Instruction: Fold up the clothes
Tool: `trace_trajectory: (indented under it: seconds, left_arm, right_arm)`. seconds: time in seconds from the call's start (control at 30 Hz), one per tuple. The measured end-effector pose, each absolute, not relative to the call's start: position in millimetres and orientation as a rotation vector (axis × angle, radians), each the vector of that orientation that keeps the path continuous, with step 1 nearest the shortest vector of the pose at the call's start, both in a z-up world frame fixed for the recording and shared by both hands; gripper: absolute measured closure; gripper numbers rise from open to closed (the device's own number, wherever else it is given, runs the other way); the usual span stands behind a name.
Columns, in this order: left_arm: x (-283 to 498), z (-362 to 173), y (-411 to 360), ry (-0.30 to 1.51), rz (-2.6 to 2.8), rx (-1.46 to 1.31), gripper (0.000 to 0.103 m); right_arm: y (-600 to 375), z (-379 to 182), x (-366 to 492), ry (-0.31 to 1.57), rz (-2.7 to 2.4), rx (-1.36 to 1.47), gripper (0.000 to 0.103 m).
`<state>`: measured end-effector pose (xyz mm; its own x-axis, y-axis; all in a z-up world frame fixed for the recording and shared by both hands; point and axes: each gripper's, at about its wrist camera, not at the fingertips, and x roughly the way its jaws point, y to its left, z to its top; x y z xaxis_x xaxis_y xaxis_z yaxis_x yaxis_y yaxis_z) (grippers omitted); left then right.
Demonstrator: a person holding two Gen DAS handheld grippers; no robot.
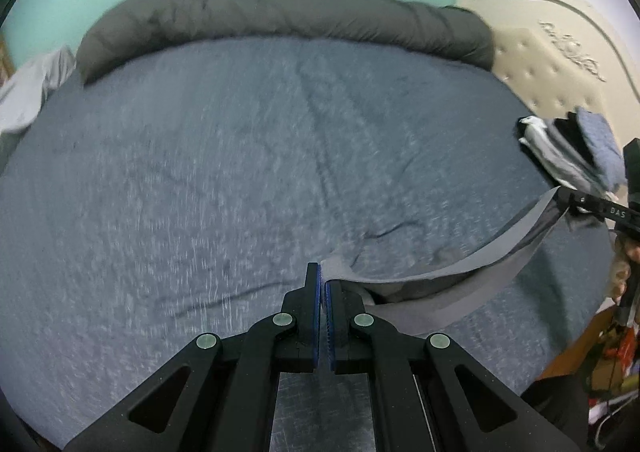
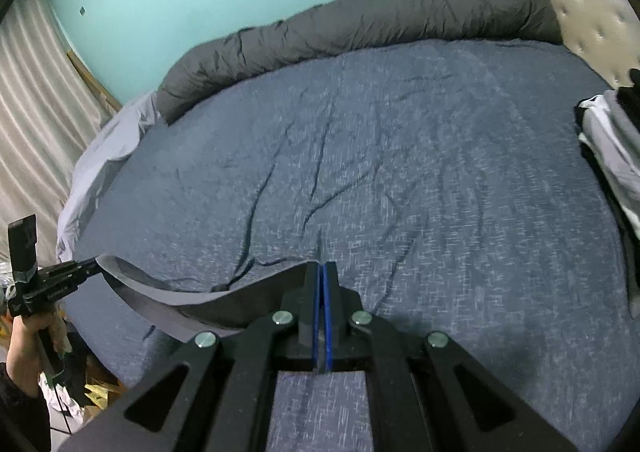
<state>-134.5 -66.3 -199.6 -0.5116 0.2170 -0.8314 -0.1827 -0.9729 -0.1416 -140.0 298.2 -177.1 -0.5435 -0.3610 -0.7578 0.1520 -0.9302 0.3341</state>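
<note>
A grey garment (image 1: 460, 288) hangs in a slack band just above the blue bed sheet (image 1: 200, 172), stretched between my two grippers. My left gripper (image 1: 322, 272) is shut on one edge of it. At the far right of the left wrist view, my right gripper (image 1: 566, 199) pinches the other end. From the right wrist view, the right gripper (image 2: 322, 266) is shut on the garment (image 2: 240, 308), which sags away to the left. There the left gripper (image 2: 94, 262), held by a hand, grips it. The lower part of the garment is hidden below the jaws.
A rolled dark grey duvet (image 1: 280, 16) lies along the far side of the bed. A stack of folded clothes (image 1: 576, 156) sits at the right by the beige tufted headboard (image 1: 540, 64). A pale cloth (image 2: 104, 156) drapes the left corner. Clutter (image 1: 612, 364) lies on the floor beside the bed.
</note>
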Motion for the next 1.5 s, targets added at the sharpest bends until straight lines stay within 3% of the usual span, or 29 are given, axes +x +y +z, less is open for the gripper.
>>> trace_trajectory:
  seconds: [0.47,0.57,0.63,0.7,0.73,1.2,1.5]
  left_arm:
    - [-187,-297,-92,-0.141,2.527,-1.641,0.1]
    - [-192,-306,-93,-0.132,2.526,-1.653,0.089]
    - [-192,-306,-96,-0.161,2.522,-1.645,0.076]
    - [-190,-303,-97,-0.155,2.544,-1.63,0.068]
    - [-189,-301,-97,-0.148,2.556,-1.62,0.066]
    - [-219,-318,25,0.263,2.3,-1.471,0.066]
    - [-234,-343,62,0.386,2.176,-1.485,0.067]
  right_arm:
    - [267,-270,-211,-0.355,-2.455,1.518,0.101]
    - [270,-273,-212,-0.368,-2.474,1.52,0.097]
    - [276,-270,-208,-0.384,-2.481,1.505,0.094]
    - [282,-265,-205,-0.405,-2.499,1.473,0.083]
    - [285,-262,-203,-0.419,-2.496,1.459,0.073]
    - [277,-271,-148,-0.575,-2.343,1.52,0.072]
    - [275,-297,-140,-0.652,-2.293,1.578,0.072]
